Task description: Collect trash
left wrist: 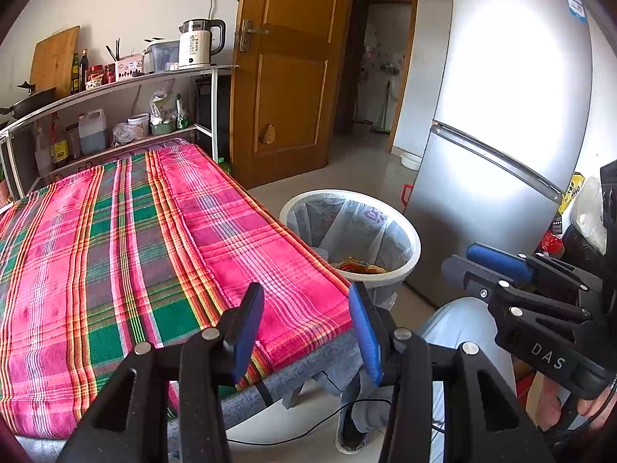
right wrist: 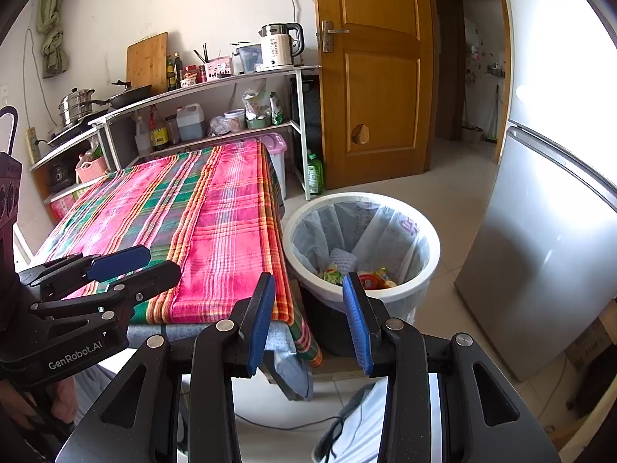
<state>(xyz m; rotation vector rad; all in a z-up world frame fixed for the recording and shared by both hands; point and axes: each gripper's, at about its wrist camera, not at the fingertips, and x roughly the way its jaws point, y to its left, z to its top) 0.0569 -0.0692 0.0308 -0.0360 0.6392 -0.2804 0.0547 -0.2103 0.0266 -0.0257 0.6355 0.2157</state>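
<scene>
A white round trash bin point(left wrist: 412, 241) point(right wrist: 434, 247) lined with a clear bag stands on the floor at the table's right corner. Colourful wrappers and scraps point(right wrist: 362, 276) point(left wrist: 360, 264) lie at its bottom. My left gripper point(left wrist: 306, 332) is open and empty, held over the near right corner of the table. My right gripper point(right wrist: 308, 318) is open and empty, held in front of the bin's near rim. Each gripper also shows in the other's view, the right gripper at the right point(left wrist: 489, 266) and the left gripper at the left point(right wrist: 131, 266).
The table carries a pink and green plaid cloth point(left wrist: 127, 239) point(right wrist: 200, 223). A shelf with a kettle point(left wrist: 198, 42), bottles and jars stands behind it. A silver fridge point(left wrist: 501, 154) is to the right, a wooden door point(right wrist: 378, 77) behind the bin. My leg point(left wrist: 459, 320) is below.
</scene>
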